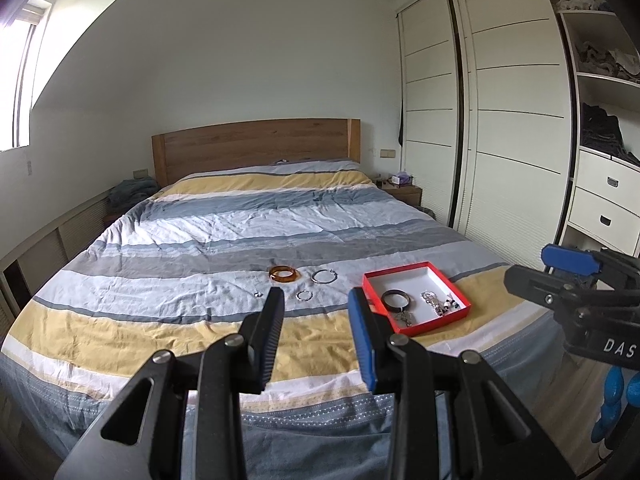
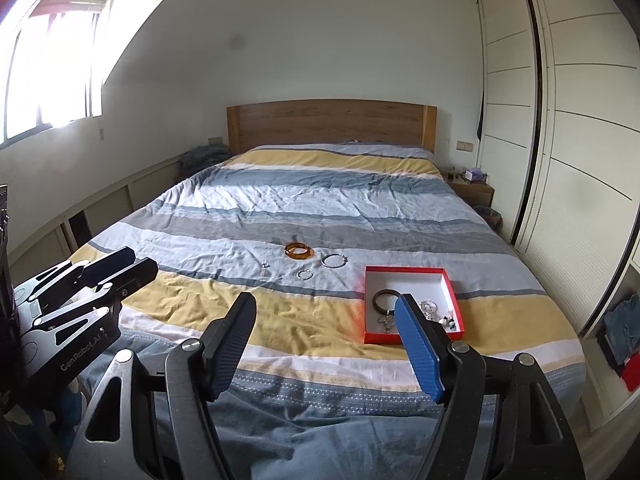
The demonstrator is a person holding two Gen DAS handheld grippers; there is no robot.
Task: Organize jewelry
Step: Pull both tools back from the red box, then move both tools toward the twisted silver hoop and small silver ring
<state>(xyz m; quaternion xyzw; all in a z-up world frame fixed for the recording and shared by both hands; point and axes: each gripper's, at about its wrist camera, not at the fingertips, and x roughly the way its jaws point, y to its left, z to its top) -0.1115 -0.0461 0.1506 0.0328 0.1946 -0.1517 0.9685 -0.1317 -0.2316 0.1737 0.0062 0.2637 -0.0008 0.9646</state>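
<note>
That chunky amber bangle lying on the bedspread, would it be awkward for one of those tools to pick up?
Probably a little. The amber bangle looks glossy and hard, so it is likely stiff but slippery between flat pads. It lies flat on the soft duvet, so pushing may sink it into the folds rather than slide it. Tipped on edge, its round shape might roll.

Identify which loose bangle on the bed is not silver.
The amber bangle: thick and translucent orange-brown, while the large hoop and small hoop are thin silver.
</note>
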